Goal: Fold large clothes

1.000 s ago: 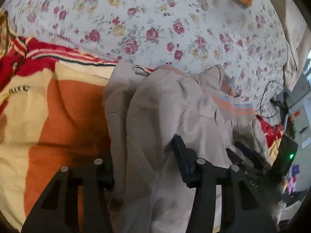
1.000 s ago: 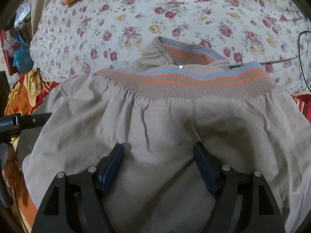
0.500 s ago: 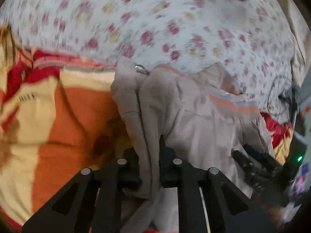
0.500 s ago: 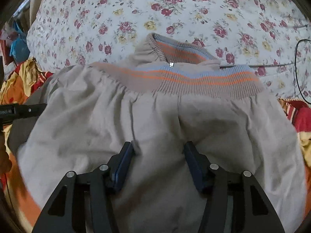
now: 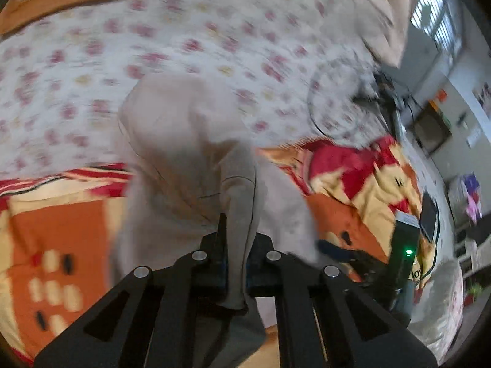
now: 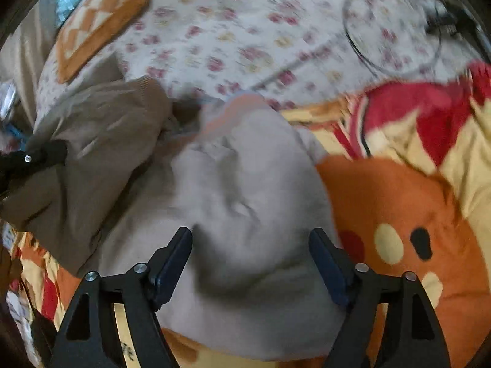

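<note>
A large beige jacket (image 5: 184, 141) with orange and blue striped ribbing lies on the bed. My left gripper (image 5: 237, 242) is shut on a fold of its fabric and holds it raised; the view is blurred by motion. In the right wrist view the jacket (image 6: 245, 202) lies bunched on the orange blanket, with a darker fold (image 6: 101, 150) at the left. My right gripper (image 6: 250, 245) is open and empty just above the bunched fabric. The left gripper (image 6: 33, 159) shows at the left edge, on the darker fold.
A floral sheet (image 5: 153, 36) covers the far bed. An orange, red and yellow blanket (image 6: 399, 208) lies under the jacket. An orange patterned cushion (image 6: 95, 24) sits at the back left. A black cable (image 6: 396, 30) loops at the back right. Room clutter (image 5: 435, 128) lies off the right.
My left gripper closed on the jacket's fold and has swung right with it, lifting it. My right gripper narrowed, then opened wide again; the jacket has bunched up and its striped hem is nearly hidden.
</note>
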Tool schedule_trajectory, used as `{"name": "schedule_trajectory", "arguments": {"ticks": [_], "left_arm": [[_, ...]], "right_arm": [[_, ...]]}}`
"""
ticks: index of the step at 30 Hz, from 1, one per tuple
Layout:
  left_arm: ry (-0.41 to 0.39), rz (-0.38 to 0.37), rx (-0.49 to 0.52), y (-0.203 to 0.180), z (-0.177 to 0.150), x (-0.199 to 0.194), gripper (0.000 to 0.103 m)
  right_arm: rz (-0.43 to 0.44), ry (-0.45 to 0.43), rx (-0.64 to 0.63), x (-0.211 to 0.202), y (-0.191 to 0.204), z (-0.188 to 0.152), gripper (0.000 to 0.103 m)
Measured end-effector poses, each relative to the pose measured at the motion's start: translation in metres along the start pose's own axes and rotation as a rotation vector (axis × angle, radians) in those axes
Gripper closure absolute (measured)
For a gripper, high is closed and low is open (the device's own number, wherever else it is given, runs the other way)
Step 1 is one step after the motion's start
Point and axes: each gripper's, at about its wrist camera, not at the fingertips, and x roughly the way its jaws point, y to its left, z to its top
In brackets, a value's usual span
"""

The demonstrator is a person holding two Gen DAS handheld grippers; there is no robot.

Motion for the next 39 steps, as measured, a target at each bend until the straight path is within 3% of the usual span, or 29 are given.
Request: {"name": "schedule_trajectory", "arguments": {"ticks": [4, 6, 8, 10, 12, 14, 17, 19, 24, 25, 27, 30, 34, 39], "left_arm": [[0.097, -0.04, -0.011, -0.02, -0.01, 0.044, 0.093], [0.1, -0.103, 0.005, -0.025, -0.016, 0.034, 0.081], [0.082, -0.193, 0.03, -0.026, -0.017, 0.007, 0.056], [0.037, -0.205, 0.048, -0.023, -0.015, -0.022, 0.036], [-0.027, -0.186, 0.07, -0.013, -0.014, -0.052, 0.036], [-0.056, -0.112, 0.076, -0.002, -0.013, -0.064, 0.035], [-0.084, 0.055, 0.014, 0.028, -0.019, -0.056, 0.035], [-0.036, 0.128, -0.06, 0.05, -0.028, -0.032, 0.035], [0.072, 0.144, -0.15, 0.07, -0.066, 0.019, 0.037], [0.08, 0.131, -0.155, 0.067, -0.075, 0.027, 0.037], [0.036, 0.175, -0.108, 0.05, -0.091, 0.034, 0.036], [0.003, 0.215, -0.036, 0.033, -0.099, 0.033, 0.036], [0.006, 0.141, -0.064, 0.043, -0.098, 0.016, 0.037], [-0.023, 0.183, -0.043, 0.056, -0.1, -0.01, 0.037]], "right_arm": [[0.026, 0.043, 0.085, 0.021, -0.025, 0.001, 0.023], [0.048, 0.067, 0.13, 0.025, -0.033, 0.0, 0.024], [0.03, 0.061, 0.12, 0.02, -0.031, 0.001, 0.023], [-0.015, 0.042, 0.086, 0.013, -0.026, 0.003, 0.023], [-0.025, 0.033, 0.087, 0.007, -0.026, 0.004, 0.023], [-0.021, 0.022, 0.107, 0.004, -0.033, 0.006, 0.023], [-0.012, -0.001, 0.146, -0.006, -0.043, 0.005, 0.023], [0.003, -0.037, 0.17, -0.015, -0.048, 0.008, 0.023], [0.016, -0.072, 0.182, -0.02, -0.051, 0.01, 0.023], [0.014, -0.074, 0.18, -0.02, -0.05, 0.011, 0.023], [0.028, -0.088, 0.178, -0.022, -0.049, 0.012, 0.023], [0.073, -0.135, 0.17, -0.029, -0.044, 0.014, 0.023], [0.114, -0.16, 0.153, -0.032, -0.039, 0.013, 0.022], [0.274, -0.156, 0.194, -0.023, -0.03, 0.02, 0.022]]}}
